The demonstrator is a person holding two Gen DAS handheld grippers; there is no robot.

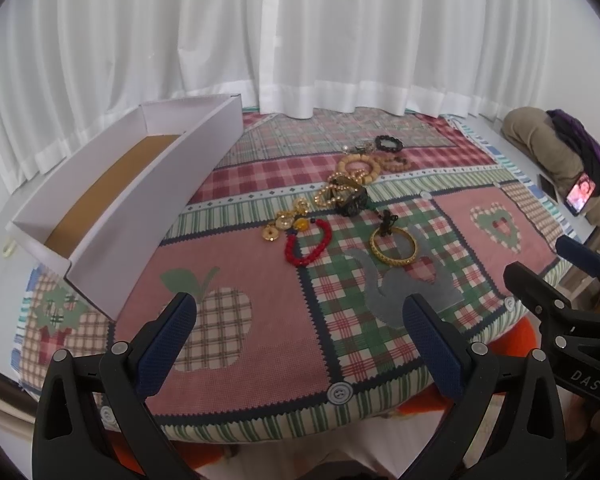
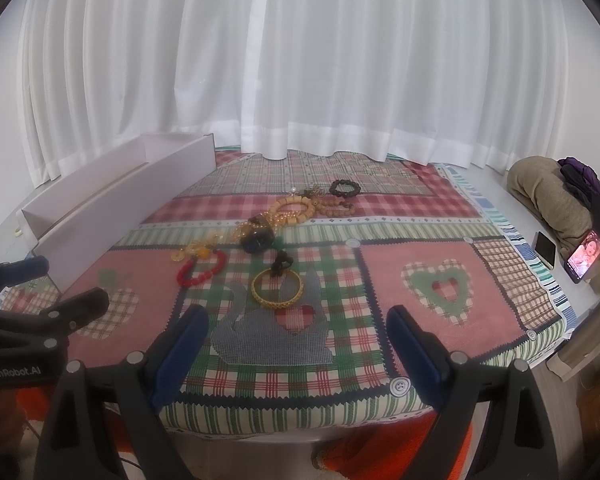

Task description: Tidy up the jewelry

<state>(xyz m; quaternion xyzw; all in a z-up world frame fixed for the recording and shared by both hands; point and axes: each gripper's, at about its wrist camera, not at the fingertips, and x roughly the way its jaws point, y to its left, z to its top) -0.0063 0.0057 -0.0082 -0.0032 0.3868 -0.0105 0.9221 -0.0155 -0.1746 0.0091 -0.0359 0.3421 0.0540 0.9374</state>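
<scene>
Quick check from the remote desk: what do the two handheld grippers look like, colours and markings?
Both are black plastic clamp-style frames with silver pivot pins and textured navy pads on the fingers. The left gripper shows "GenRobot.AI" lettering on its side; the right gripper shows "DAS".

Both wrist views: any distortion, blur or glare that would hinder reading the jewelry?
Left wrist view: strong fisheye bending with dark corners, soft even curtain light, red bead bracelet crisp. Right wrist view: same bending, slightly hazier; gold bangle readable, the far jewelry pile blurs together. No glare in either.

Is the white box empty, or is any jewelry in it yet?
Empty as far as visible: the white box shows only bare brown floor in the left wrist view; its near end is hidden behind the wall.
</scene>
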